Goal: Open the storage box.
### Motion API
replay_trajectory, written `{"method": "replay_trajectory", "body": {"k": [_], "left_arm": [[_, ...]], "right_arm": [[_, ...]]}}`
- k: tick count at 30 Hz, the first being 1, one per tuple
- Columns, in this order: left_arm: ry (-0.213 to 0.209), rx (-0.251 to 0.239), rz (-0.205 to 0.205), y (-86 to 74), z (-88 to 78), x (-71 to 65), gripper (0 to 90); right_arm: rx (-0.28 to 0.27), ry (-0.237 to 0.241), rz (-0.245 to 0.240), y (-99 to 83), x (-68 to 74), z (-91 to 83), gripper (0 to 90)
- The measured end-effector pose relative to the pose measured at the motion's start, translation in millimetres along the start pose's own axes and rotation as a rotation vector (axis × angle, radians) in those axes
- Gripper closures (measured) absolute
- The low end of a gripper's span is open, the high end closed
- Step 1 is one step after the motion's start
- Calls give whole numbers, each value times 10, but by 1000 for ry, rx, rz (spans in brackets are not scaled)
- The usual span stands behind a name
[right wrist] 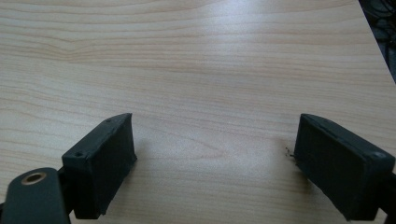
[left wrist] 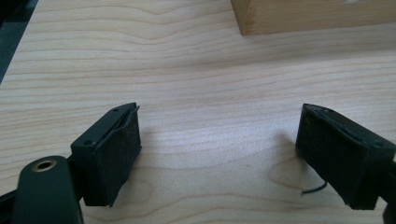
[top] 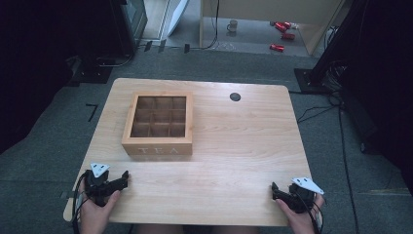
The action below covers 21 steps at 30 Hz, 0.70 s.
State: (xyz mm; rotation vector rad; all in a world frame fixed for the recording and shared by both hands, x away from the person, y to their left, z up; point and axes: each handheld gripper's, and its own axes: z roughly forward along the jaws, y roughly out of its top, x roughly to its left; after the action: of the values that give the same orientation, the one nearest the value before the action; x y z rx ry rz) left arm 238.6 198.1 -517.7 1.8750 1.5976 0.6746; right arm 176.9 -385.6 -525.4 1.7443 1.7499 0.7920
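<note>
Both grippers, left [top: 124, 179] and right [top: 275, 191], rest wide and empty on the table [top: 234, 146]; the tea box [top: 158, 124] looks closed, probably glass-lidded.

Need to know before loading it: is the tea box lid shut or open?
Cannot tell. The tea box shows nine empty compartments from above, possibly through a glass lid.

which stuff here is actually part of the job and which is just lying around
Part of the job:
tea box, lid shut, nearest the left gripper
right gripper, open like the left, nothing held
table

Lying about:
red cans on the floor
mug on the floor
</note>
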Motion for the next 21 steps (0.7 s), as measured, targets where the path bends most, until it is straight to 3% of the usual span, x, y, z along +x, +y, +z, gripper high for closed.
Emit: {"method": "replay_trajectory", "body": {"k": [7,11,14,21], "left_arm": [[-42,2,42,-30,-32,-5,138],[-51,1,38,-22,-30,6,139],[-78,23,59,19,-42,-7,142],[-104,-27,119,156,-116,-127,161]], "right_arm": [[-5,-2,4,-15,11,-8,118],[-6,-2,8,-14,17,-10,120],[-2,-5,-14,4,46,-32,120],[-44,14,-28,87,151,-117,120]]}}
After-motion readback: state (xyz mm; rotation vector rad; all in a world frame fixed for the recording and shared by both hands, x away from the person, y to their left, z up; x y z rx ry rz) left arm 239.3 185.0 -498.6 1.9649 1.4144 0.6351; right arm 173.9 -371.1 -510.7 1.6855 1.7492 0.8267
